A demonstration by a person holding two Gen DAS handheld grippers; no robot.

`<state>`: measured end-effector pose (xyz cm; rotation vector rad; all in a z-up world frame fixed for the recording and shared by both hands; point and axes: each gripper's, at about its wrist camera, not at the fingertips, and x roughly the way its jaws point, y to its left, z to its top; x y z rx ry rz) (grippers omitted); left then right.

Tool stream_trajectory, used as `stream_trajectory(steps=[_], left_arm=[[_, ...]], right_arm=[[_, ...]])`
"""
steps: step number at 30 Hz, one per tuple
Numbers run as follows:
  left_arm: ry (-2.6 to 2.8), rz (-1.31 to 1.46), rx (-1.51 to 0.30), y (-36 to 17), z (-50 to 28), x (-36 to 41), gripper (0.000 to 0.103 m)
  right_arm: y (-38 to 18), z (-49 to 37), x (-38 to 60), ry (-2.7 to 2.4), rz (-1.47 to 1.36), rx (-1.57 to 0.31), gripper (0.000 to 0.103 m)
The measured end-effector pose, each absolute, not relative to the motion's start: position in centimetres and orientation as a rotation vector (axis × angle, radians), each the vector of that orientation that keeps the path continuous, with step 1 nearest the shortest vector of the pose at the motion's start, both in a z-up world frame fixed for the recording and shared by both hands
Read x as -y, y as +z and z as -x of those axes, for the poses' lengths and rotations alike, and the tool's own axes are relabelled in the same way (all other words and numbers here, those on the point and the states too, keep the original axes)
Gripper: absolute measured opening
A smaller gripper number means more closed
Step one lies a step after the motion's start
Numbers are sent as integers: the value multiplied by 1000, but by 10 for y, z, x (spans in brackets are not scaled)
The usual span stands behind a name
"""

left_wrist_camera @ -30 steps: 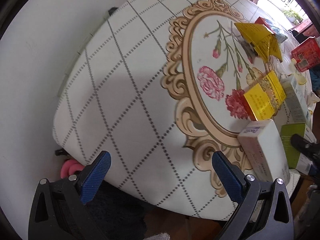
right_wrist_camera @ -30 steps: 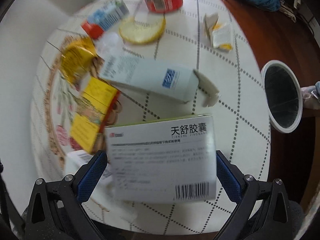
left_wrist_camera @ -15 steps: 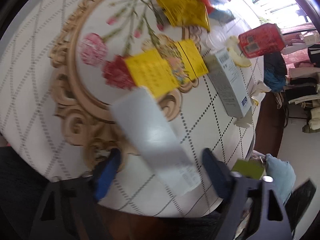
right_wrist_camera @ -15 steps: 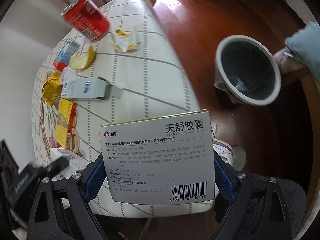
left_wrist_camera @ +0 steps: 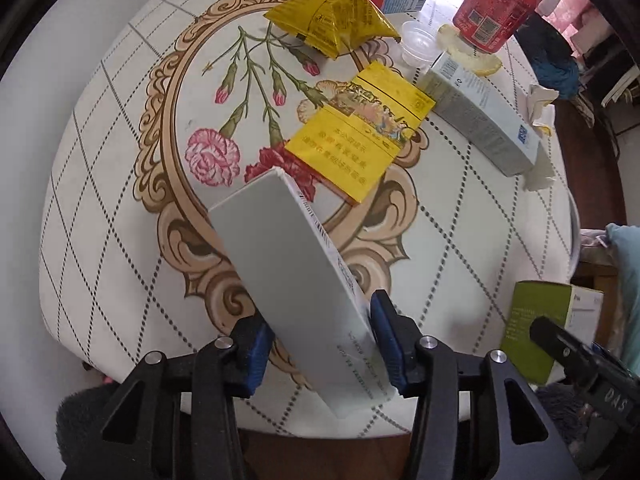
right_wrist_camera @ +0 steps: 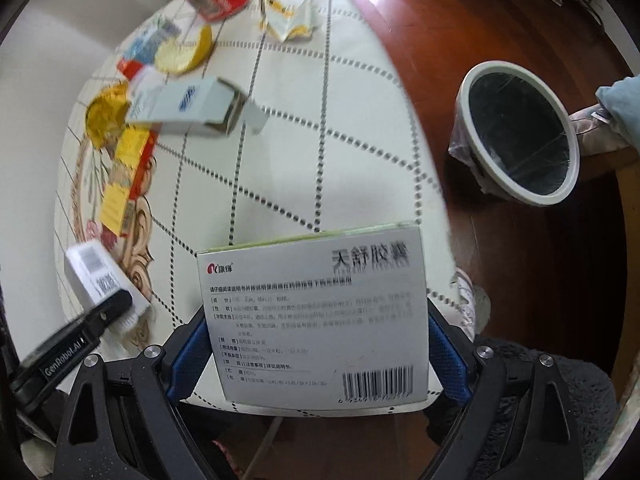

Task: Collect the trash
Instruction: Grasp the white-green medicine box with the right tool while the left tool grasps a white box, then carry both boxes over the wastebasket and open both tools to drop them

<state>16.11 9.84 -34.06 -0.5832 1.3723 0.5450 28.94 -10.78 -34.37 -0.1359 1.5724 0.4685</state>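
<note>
Round table (left_wrist_camera: 100, 240), white cloth with floral medallion, over brown wood floor (right_wrist_camera: 440, 40). Lined bin (right_wrist_camera: 520, 132) stands off the table's edge on open floor. Left gripper (left_wrist_camera: 320, 344) closing on a pale grey box (left_wrist_camera: 288, 280) at the near edge. Right gripper (right_wrist_camera: 316, 356) clamps a white medicine box (right_wrist_camera: 320, 320), printed text and barcode, above the near edge.

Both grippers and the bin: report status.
Left gripper closing on white box, pads at its sides. Right gripper shut on medicine box. Bin open, on the floor beside the table; nothing blocking it.
</note>
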Motion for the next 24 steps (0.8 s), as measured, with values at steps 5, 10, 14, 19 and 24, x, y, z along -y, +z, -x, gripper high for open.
stream_trajectory(steps=[5, 10, 14, 19, 24], left_arm=[[568, 511, -1375, -346, -179, -90, 39], [575, 451, -1356, -347, -192, -81, 38], [581, 414, -1326, -324, -180, -75, 38], [556, 370, -1274, -292, -184, -62, 37], [467, 323, -1188, -246, -205, -33, 37]], right_arm=[[-346, -287, 101, 464, 162, -1563, 97], [-348, -287, 100, 475, 177, -1559, 96], [-344, -285, 99, 479, 199, -1515, 95], [-330, -289, 113, 488, 139, -1482, 94], [-294, -309, 147, 497, -11, -1401, 94]])
